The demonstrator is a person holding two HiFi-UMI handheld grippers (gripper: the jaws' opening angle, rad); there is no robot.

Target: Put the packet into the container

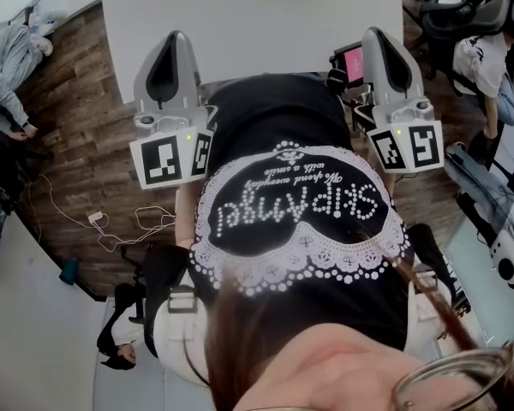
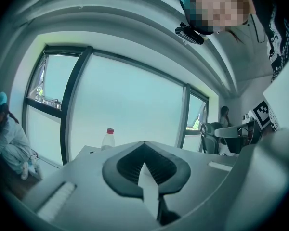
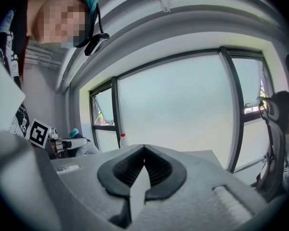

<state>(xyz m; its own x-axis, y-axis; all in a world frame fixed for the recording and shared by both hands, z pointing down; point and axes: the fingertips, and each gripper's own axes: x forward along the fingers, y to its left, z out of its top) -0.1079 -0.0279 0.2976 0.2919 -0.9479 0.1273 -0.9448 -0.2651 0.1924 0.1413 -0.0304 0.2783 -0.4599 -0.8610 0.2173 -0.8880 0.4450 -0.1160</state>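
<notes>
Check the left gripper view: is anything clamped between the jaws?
No, the left gripper has its jaws closed tip to tip on each other, with nothing between them.

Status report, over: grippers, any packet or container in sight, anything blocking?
Left gripper shut, empty; right gripper shut, empty. No packet or container in view. White table ahead; clear red-capped plastic bottle beyond the jaws.

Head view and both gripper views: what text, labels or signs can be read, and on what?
"SkipAngel": black shirt, upside down in the head view.
Script line beside it: too small to read.
Marker cubes: square patterns, no words.
Bottle label: too blurred.
</notes>
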